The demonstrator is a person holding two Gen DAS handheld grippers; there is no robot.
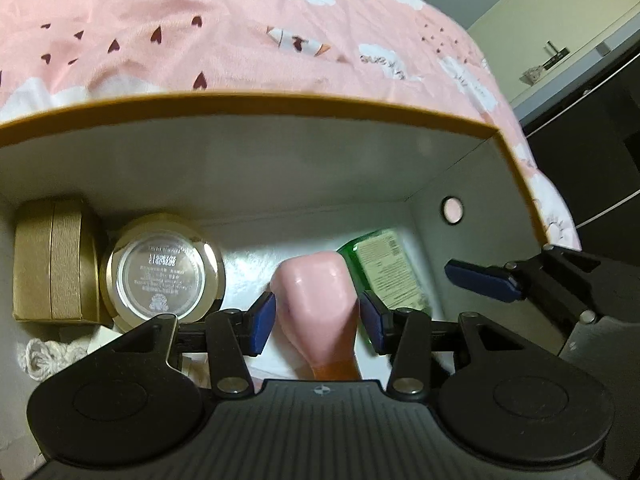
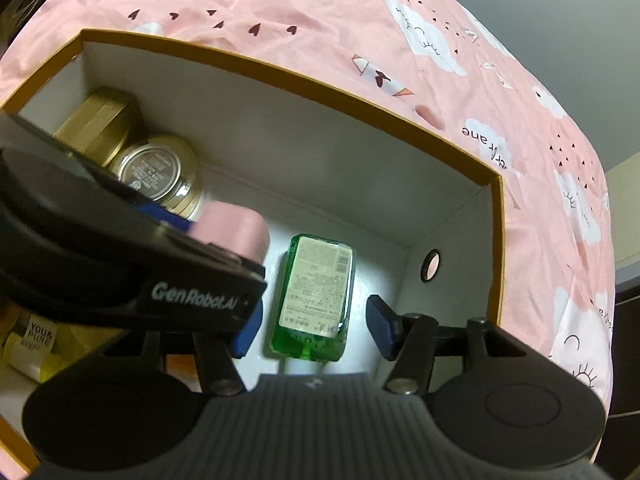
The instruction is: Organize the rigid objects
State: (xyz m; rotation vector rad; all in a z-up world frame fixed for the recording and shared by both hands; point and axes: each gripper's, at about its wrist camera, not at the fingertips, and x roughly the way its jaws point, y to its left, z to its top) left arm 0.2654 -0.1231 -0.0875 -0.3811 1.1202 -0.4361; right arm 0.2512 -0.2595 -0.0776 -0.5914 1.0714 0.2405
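An open box [image 1: 248,106] with an orange rim and white inside lies on a pink bedsheet. My left gripper [image 1: 318,322] is inside it, shut on a pink bottle [image 1: 316,300] with an orange cap end. The pink bottle also shows in the right wrist view [image 2: 236,228]. A green bottle [image 2: 314,296] with a white label lies flat on the box floor, between the spread fingers of my open, empty right gripper [image 2: 316,330]. The green bottle also shows beside the pink one in the left wrist view [image 1: 384,268].
A round gold tin [image 1: 162,272] and a gold box [image 1: 52,260] stand at the box's back left. A white cord [image 1: 44,356] lies at the front left. Yellow bottles [image 2: 32,344] sit at the left. The box's right wall has a round hole [image 1: 453,210].
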